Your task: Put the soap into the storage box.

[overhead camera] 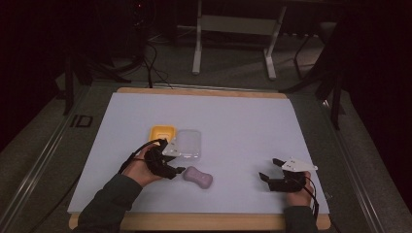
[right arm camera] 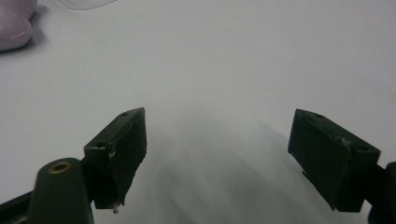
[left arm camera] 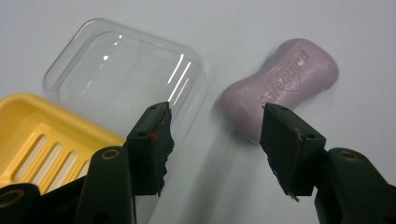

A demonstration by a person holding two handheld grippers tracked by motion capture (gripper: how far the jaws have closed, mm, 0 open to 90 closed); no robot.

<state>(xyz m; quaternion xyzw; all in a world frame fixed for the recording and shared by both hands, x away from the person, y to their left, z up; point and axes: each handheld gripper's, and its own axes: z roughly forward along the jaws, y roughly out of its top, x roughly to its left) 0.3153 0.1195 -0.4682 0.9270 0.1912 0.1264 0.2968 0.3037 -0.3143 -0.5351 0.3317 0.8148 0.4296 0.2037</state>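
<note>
Left gripper (left arm camera: 215, 135) was apart, near pink soap (left arm camera: 280, 84). Right gripper (right arm camera: 217, 158) was apart, over bare tabletop (overhead camera: 233, 116). Best grab soap's thin middle.

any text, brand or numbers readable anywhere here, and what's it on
"Safeguard" (best reading, faint): embossed lettering on the purple soap bar, seen in the left gripper view.
"ID" (unsure; may be a partial marking): on the dark floor strip left of the table, high view.
No text visible on the yellow soap dish, the clear lid or either gripper.
</note>
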